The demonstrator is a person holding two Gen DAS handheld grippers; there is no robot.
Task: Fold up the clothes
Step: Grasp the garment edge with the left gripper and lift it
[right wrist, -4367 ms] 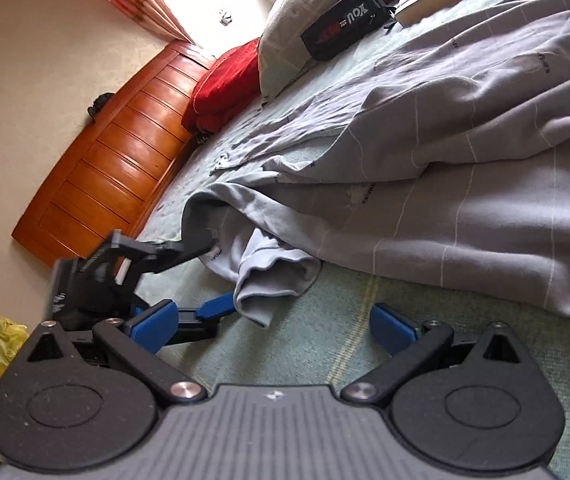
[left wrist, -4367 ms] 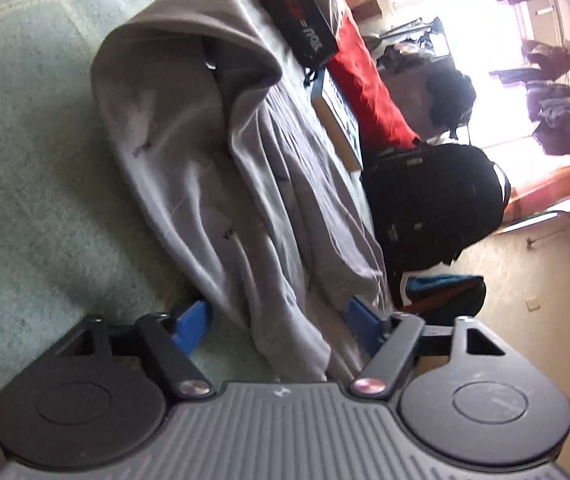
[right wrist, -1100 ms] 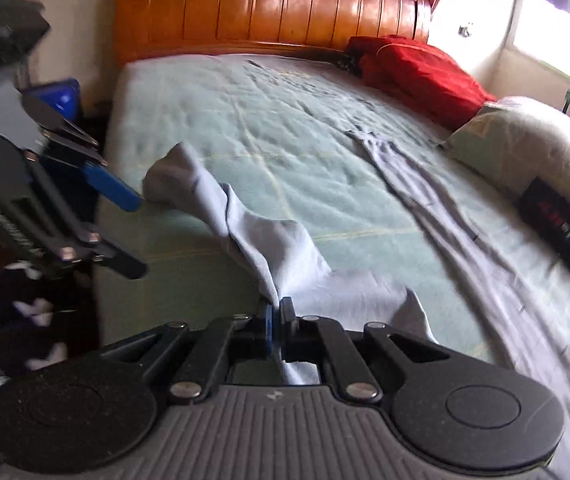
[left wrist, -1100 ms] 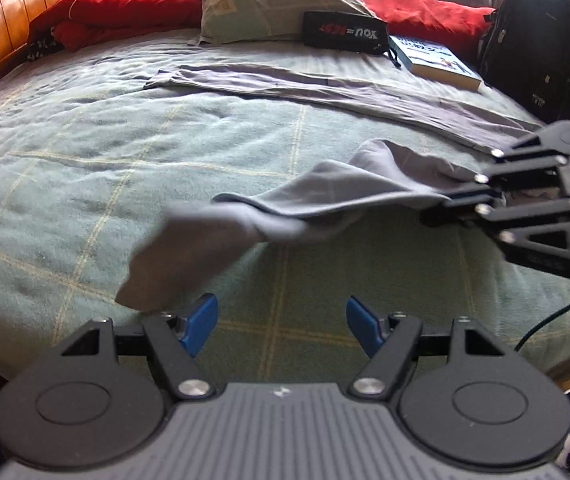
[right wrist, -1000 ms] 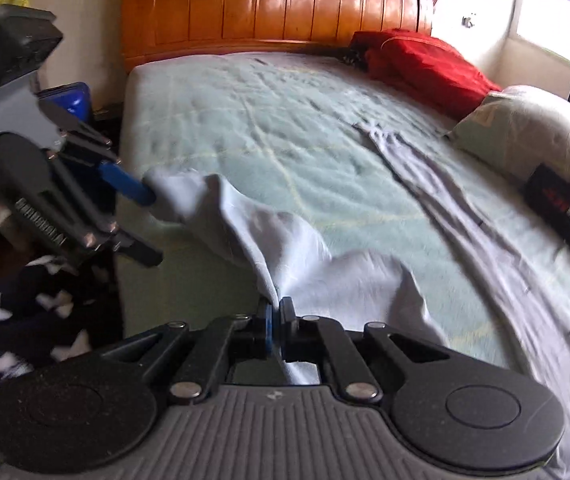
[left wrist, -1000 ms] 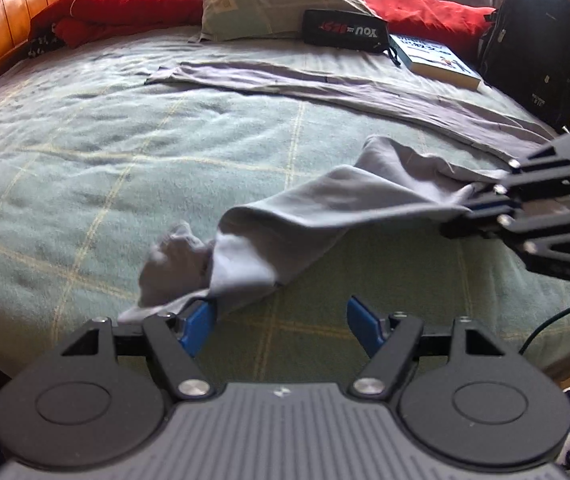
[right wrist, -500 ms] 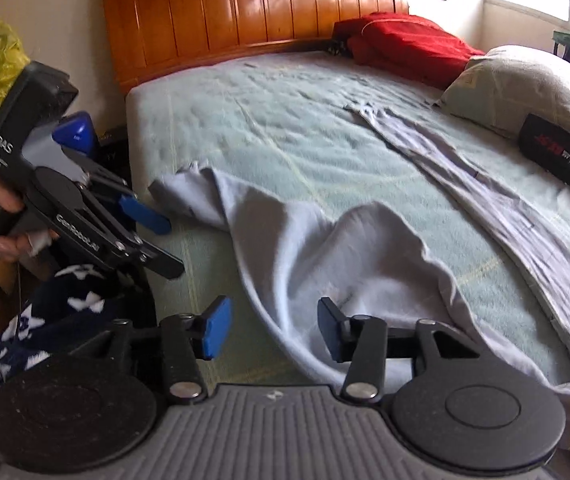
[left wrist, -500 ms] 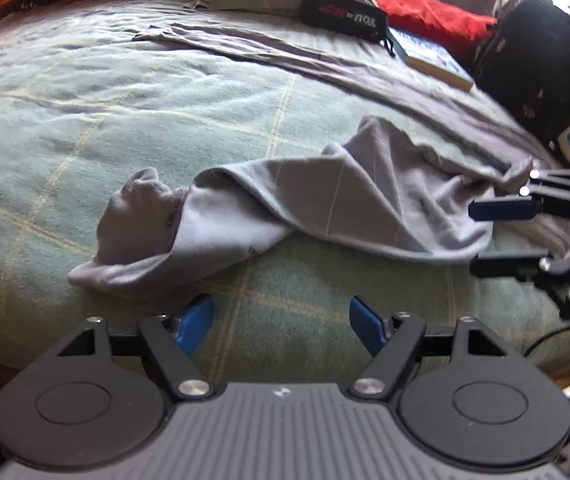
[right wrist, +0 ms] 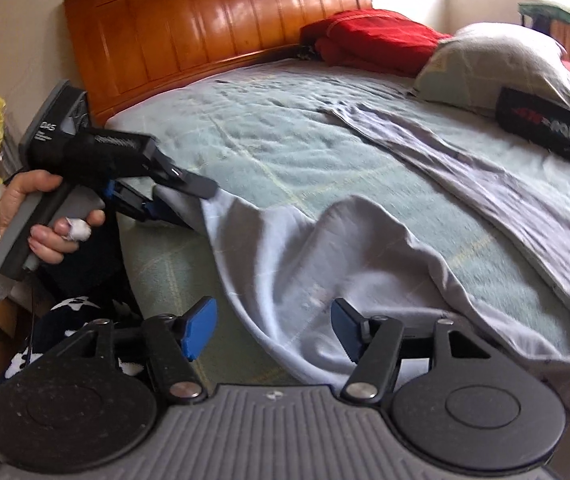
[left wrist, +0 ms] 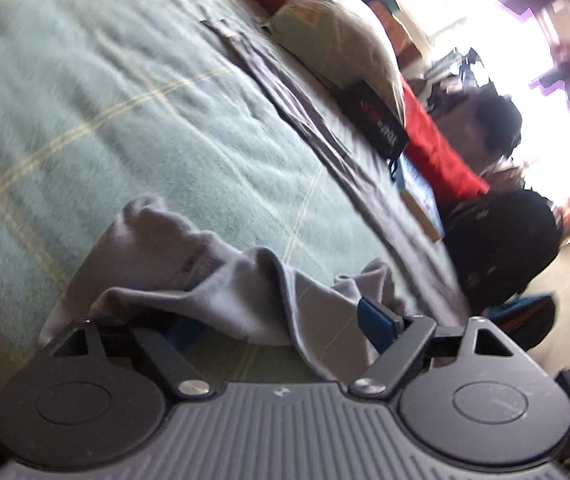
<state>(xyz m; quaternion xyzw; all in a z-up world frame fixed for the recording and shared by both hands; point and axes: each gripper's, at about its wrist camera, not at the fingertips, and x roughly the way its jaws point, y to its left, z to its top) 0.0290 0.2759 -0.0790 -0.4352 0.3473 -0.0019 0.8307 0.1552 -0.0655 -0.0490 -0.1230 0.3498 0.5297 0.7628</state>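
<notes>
Nearest, the right tool [right wrist: 273, 330] gapes over the hem of one limp, light grey cotton garment [right wrist: 305, 256] crumpled at the foot of the green checked bed [right wrist: 245, 136]. The left tool [right wrist: 173, 196], also spread, straddles its bunched corner. It will sag; best pinched at corners. Beyond lies a second grey garment [right wrist: 465, 168], flat.

Grey cloth [left wrist: 253, 304] covers the left gripper's [left wrist: 281, 322] pad at seven o'clock; window area [left wrist: 525, 40] at one o'clock is blurred.
</notes>
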